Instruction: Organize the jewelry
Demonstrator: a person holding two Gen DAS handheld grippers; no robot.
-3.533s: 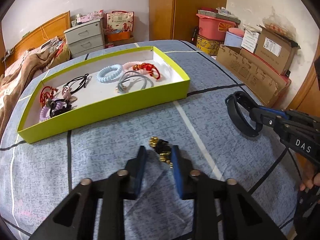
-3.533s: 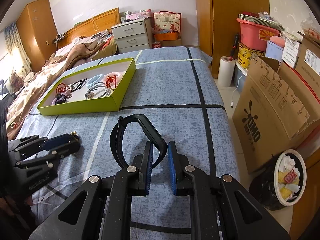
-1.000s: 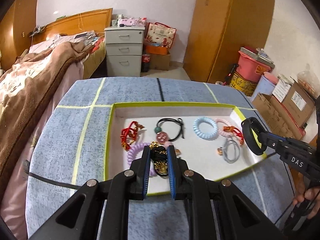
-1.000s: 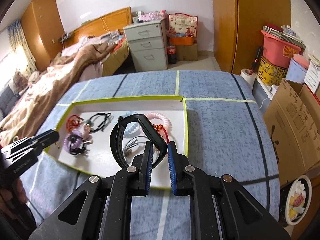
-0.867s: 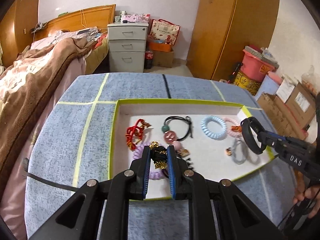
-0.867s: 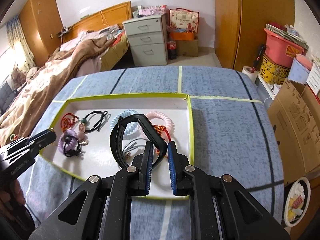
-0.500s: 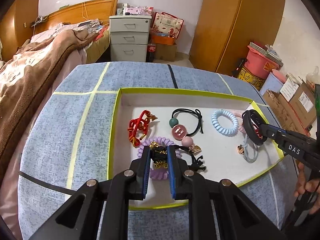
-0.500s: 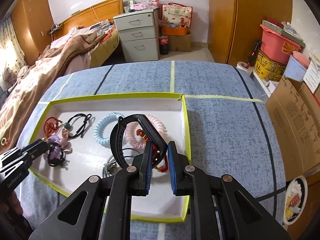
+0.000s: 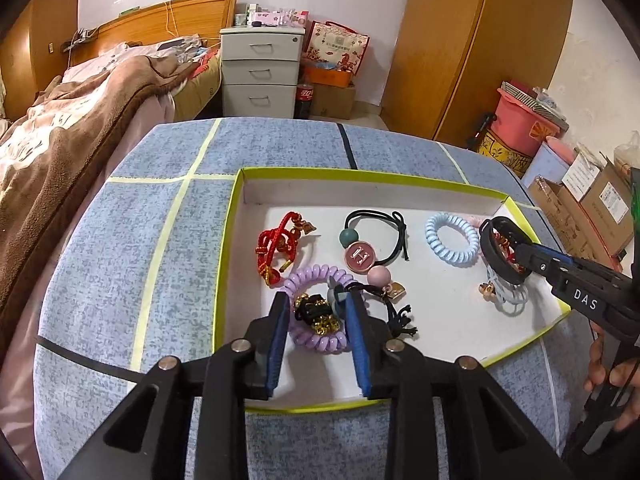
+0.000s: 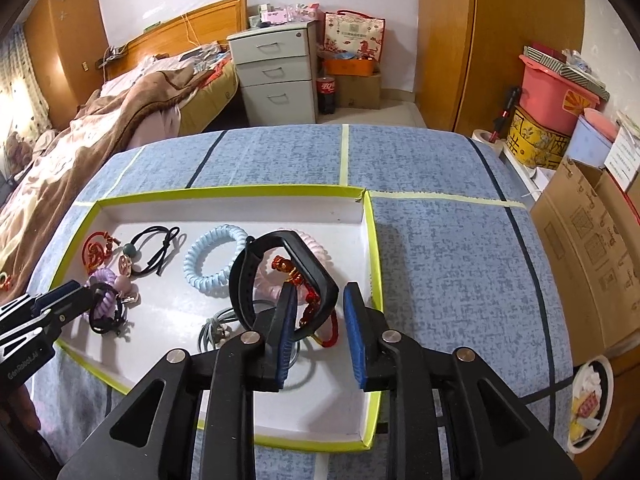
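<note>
On my right gripper [image 9: 508, 254], seen from my left wrist camera, white letters on the black body read "DAS". On my left gripper [image 10: 74, 298], seen from the right wrist camera, I read "GenRobot.AI", partly cut off by the frame edge. A round pink charm [image 9: 359, 255] in the tray carries a letter "H". The carton labels are too small to read.

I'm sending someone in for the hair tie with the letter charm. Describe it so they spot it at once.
Look in the lime-edged tray on the blue cloth. Near its middle, between the red cord bracelet and the light-blue coil hair tie, lies a thin black elastic hair tie. Only it carries a round pink disc with an H beside a dark-green bead.
</note>
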